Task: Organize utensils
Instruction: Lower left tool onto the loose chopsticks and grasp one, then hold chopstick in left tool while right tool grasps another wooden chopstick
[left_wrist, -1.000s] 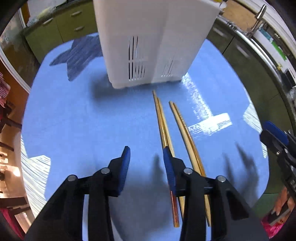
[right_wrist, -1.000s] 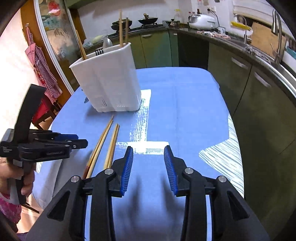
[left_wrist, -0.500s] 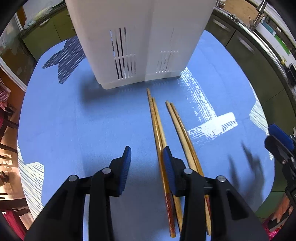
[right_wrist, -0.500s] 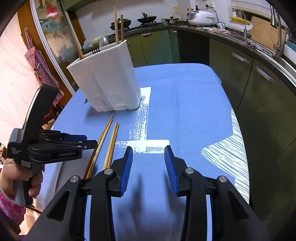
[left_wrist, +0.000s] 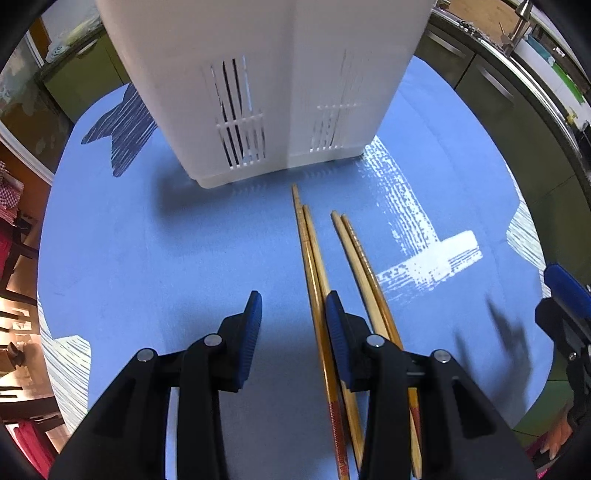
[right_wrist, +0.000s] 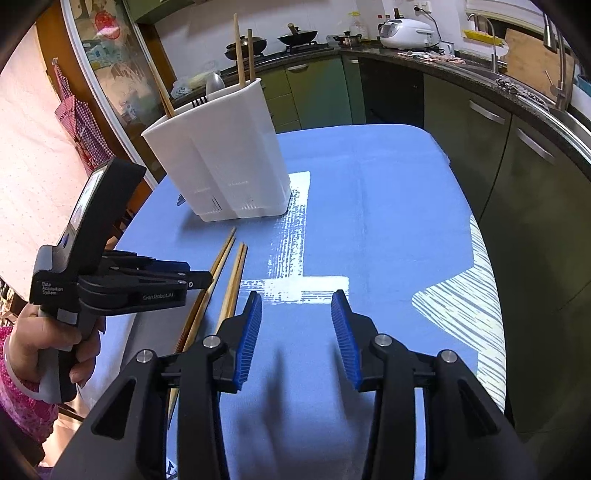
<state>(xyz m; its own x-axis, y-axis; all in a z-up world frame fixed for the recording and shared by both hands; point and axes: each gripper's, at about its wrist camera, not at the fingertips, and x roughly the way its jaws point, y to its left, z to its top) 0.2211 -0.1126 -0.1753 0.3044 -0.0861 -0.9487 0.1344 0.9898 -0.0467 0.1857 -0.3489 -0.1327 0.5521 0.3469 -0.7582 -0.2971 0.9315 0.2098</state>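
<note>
Left wrist view: the left gripper has its fingers apart above the blue tabletop. Four chopsticks lie flat just in front of the white holder. The right gripper also has its fingers apart, holding nothing.

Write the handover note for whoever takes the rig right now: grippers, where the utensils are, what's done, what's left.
Left gripper: open, empty, low over the cloth, its right finger over the left pair of chopsticks.
Right gripper: open, empty, over bare cloth to the right of the chopsticks.
Four chopsticks lie flat in two pairs, tips toward the white holder, apart from it.
Done: the holder already has some chopsticks, a fork and what looks like a spoon standing in it.
Left: pick up both pairs and stand them in the holder.
</note>
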